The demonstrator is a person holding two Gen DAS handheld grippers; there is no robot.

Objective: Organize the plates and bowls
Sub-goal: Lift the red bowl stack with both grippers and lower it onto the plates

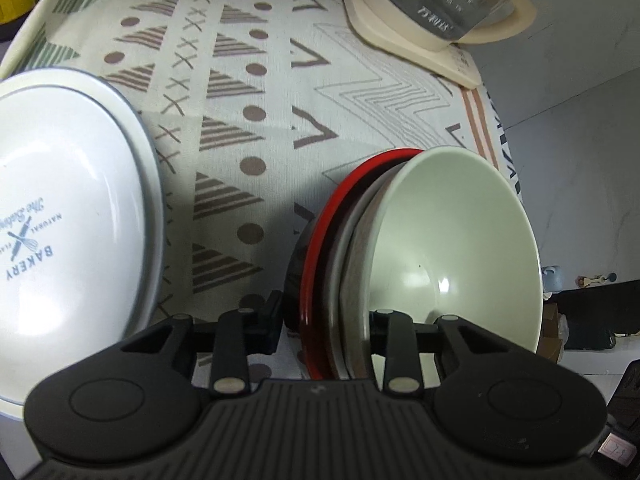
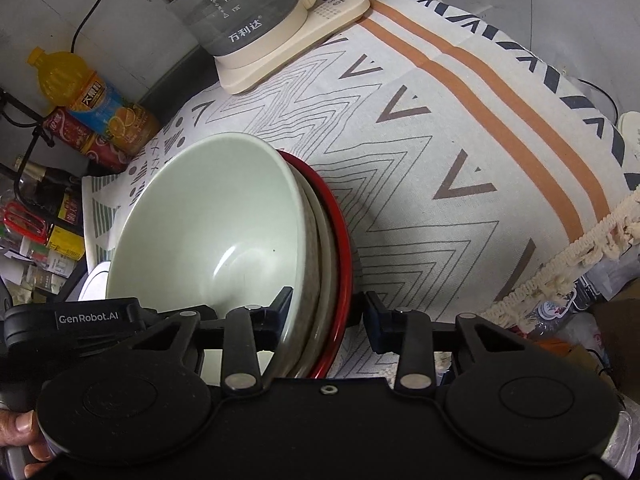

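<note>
Both grippers (image 1: 326,320) (image 2: 328,316) downward, clamping stacked bowls (image 1: 452,248).

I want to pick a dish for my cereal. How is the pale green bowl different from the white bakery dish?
The pale green bowl is plain inside, while the white oval dish has grey "BAKERY" lettering. The green bowl is round and deep; the white dish is oval and shallower. The green bowl sits nested on other dishes above a red-rimmed one; the white dish seems to be alone. Both are glossy and empty, on the patterned tablecloth.
</note>
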